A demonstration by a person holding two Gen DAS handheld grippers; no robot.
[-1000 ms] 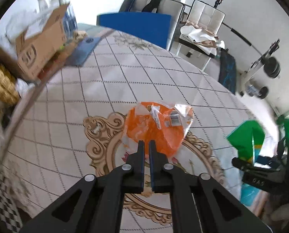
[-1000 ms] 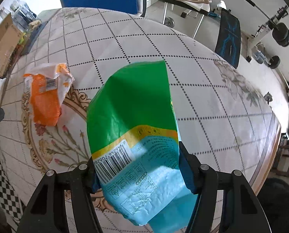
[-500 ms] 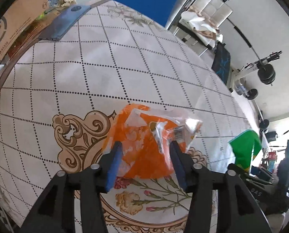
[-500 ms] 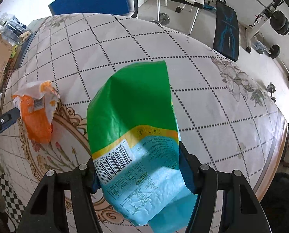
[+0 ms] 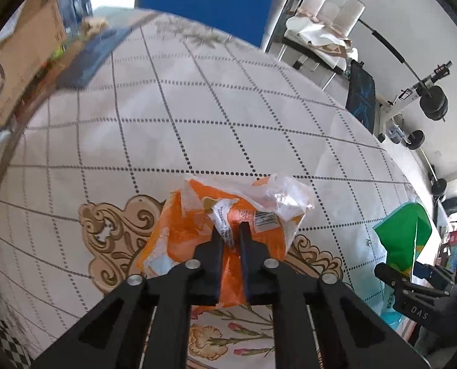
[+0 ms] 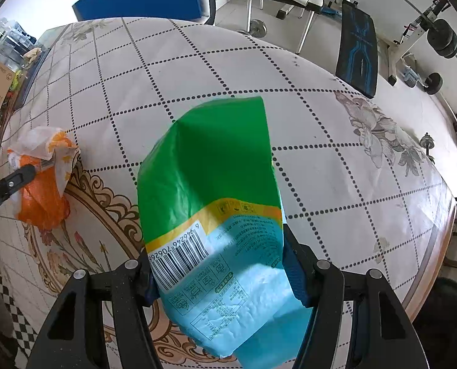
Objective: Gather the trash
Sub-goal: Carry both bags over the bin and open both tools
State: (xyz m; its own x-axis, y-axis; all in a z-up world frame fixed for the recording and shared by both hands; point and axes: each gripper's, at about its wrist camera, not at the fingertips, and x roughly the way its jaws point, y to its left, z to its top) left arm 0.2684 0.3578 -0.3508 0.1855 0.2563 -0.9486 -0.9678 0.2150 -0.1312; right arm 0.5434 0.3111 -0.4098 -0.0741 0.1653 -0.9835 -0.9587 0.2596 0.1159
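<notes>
Cream oilcloth with a dotted diamond grid and a gold scroll medallion (image 5: pixel 111 230) covered the round desk (image 6: pixel 197 70), where an orange wrapper (image 5: pixel 185 230) lay on the medallion's upper edge. The left tool (image 5: pixel 230 236) had just closed its jaws, clenched on a fold of that wrapper. To the right of the medallion, the right tool (image 6: pixel 219 273) gripped a green and blue bag (image 6: pixel 216 184) above the cloth, barcode facing the camera. Beyond the desk from the medallion stood a blue chair back (image 5: pixel 206 9), white chairs (image 5: pixel 329 9) heaped with paper and a weight bench with barbell plates (image 6: pixel 443 38) on a tiled floor. A cardboard box (image 5: pixel 16 70) and a blue pad at the desk's far left edge were blurred. The bag's lower end was cut off by the frame, and its small print was too fine to read.
</notes>
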